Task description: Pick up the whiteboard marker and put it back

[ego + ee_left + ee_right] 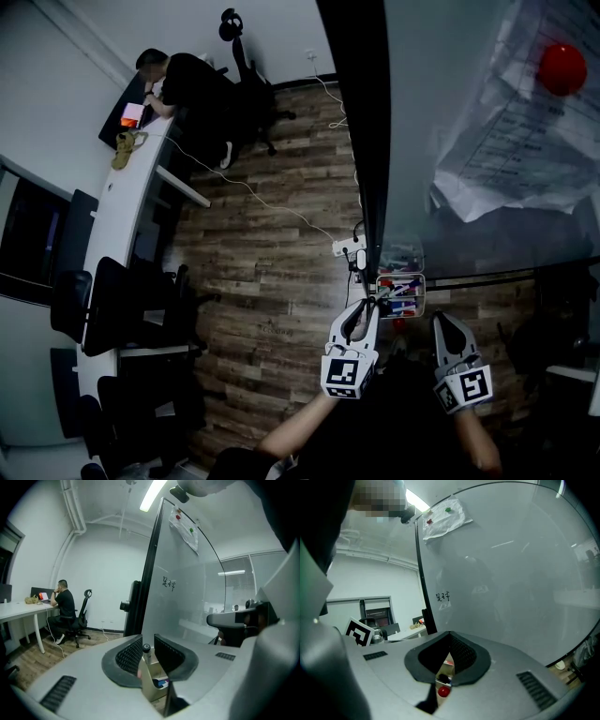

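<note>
Left gripper (362,307): jaws closed on the whiteboard marker (146,651), pads against its sides.
Whiteboard marker: upright between the left jaws, cap end up, just above the marker tray (424,295).
Right gripper (448,324): jaws together at the tips, nothing between them (it hangs just beside the tray, on the side away from the left gripper).
Marker tray: on the lower edge of the whiteboard (469,234), several markers lying inside.
Whiteboard: a paper sheet (525,141) pinned under a red magnet (562,68).
Background: person (187,84) seated at a long desk (122,202), well apart from both grippers.
</note>
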{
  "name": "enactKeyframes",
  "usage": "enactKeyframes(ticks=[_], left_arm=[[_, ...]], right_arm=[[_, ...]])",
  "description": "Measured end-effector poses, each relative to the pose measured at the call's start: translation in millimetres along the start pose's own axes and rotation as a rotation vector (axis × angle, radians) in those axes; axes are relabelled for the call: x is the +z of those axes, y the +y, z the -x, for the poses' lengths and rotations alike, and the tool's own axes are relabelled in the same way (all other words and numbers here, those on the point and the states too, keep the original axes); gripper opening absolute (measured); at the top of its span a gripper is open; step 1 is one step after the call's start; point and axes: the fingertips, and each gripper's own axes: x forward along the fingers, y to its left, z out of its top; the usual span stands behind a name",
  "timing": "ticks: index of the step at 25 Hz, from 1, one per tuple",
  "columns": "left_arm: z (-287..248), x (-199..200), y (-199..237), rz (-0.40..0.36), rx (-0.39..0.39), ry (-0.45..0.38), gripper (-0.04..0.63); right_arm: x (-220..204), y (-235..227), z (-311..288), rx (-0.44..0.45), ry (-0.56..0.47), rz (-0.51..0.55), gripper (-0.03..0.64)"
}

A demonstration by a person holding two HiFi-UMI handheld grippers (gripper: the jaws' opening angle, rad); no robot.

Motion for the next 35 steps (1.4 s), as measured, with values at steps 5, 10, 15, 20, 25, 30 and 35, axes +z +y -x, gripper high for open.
enactKeyframes(ticks=[5,10,15,20,25,30,35], left_arm=[[7,2,2,-0.003,0.017,-0.016,0.009],[13,5,-1,0.0,0.002,-0.028,0.008],[19,11,-1,-0.006,0.004,-0.046,0.008],[30,18,-4,-0.025,-0.002,-0.057,0.008],[46,28,-7,-0.027,-0.02,-0.076,0.008],[62,35,-9,-0.042,-0.035,-0.084,0.008],[71,40,-11,-0.043,-0.051,-0.095,0.008]], right_arm=[[0,5,1,0.004,-0.003,0.006,0.014],[4,10,-1,0.013,-0.013,0.019,0.014],[8,15,-1,0.014,-0.025,0.029,0.014],[12,22,3,0.008,-0.042,0.04,0.014],[16,36,8,0.006,-0.056,0.045,0.014],[17,48,15,-0.004,-0.073,0.04,0.014],[15,54,20,-0.016,-0.075,0.049,0.014]])
